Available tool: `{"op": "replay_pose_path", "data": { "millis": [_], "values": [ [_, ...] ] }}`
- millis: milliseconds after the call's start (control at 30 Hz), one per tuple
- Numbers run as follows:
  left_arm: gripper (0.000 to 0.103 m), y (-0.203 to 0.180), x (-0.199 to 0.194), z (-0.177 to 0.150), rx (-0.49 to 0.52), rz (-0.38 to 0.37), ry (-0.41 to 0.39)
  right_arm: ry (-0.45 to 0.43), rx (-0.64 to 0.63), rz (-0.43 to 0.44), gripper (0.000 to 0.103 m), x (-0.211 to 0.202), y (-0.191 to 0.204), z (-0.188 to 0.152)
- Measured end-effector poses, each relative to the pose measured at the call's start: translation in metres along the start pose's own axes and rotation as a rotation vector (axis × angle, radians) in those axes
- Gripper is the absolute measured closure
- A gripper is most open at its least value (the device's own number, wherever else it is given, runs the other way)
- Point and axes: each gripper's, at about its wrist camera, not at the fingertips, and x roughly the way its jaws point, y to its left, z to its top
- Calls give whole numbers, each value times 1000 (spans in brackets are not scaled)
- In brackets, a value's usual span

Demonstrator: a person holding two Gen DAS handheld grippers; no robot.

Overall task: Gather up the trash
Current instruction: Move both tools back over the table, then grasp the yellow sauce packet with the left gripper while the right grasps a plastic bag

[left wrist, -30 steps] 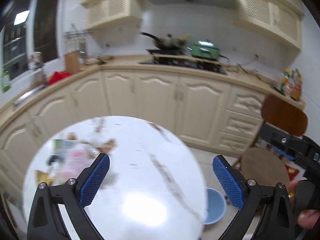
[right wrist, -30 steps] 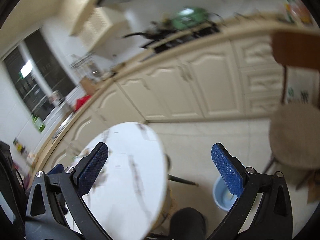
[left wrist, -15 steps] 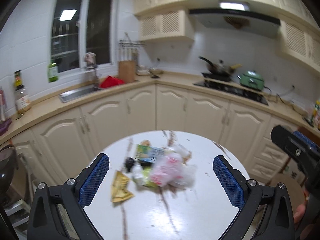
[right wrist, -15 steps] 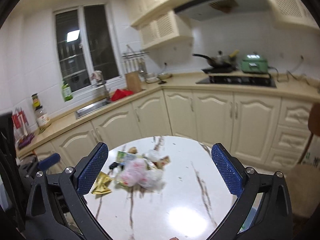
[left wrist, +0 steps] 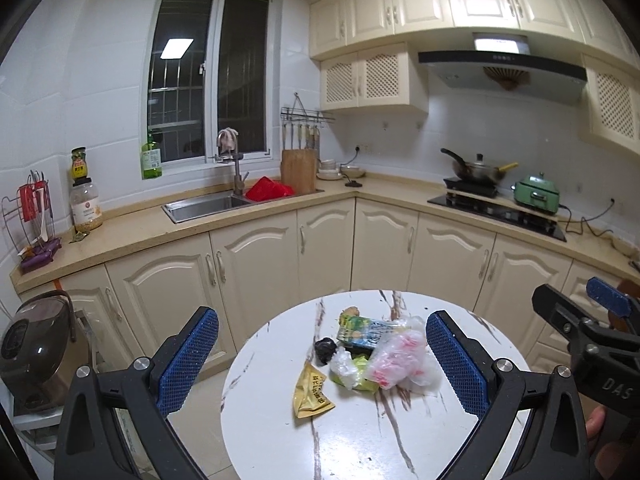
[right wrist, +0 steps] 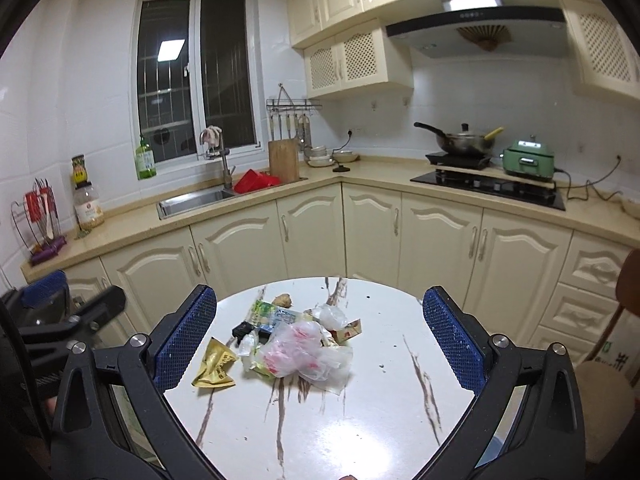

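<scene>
A heap of trash lies on the far half of a round white marble table (left wrist: 360, 432) (right wrist: 372, 408). It holds a clear plastic bag with pink bits (left wrist: 394, 358) (right wrist: 298, 350), a yellow snack wrapper (left wrist: 311, 391) (right wrist: 214, 365), a green carton (left wrist: 358, 330) (right wrist: 266, 313), a black scrap (left wrist: 325, 349) (right wrist: 241, 330) and crumpled clear film (left wrist: 343, 366). My left gripper (left wrist: 320, 364) hangs open above the near side of the table, nothing between its fingers. My right gripper (right wrist: 320, 344) is open too, level with it; its tip shows at the right in the left wrist view.
Cream cabinets (left wrist: 256, 264) and a beige counter wrap behind the table, with a sink (left wrist: 204, 205), a stove and a pan (left wrist: 474, 170). A rice cooker (left wrist: 34, 348) stands low at left. A wooden chair (right wrist: 608, 396) sits at right.
Both views swung from the floor, blue bin and chair up to the table and held level. The trash heap came into sharp view, centred between both pairs of fingers. Both grippers stayed open.
</scene>
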Motion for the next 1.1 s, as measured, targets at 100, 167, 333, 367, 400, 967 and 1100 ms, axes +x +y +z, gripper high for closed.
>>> {"op": "replay_pose_path", "data": {
  "millis": [100,167,333,367,400,967,1100],
  "values": [
    [1,4,-5,-3,-10,7,-5,4,-15,-19,0,0,4,2],
    [1,6,-9,-4,-18,10,-7,7,-16,-17,0,0,6,3],
    [1,10,-3,4,-21,8,-4,8,-33,-17,0,-1,9,5],
    [1,11,-1,5,-22,7,-2,10,-34,-16,0,-1,10,6],
    [1,15,1,9,-24,6,0,12,-35,-15,0,0,11,5],
    [1,48,123,-22,-22,20,242,209,-41,-52,0,86,-6,-22],
    [1,55,172,-32,-30,18,327,295,-39,-39,0,121,-8,-41]
  ]
}}
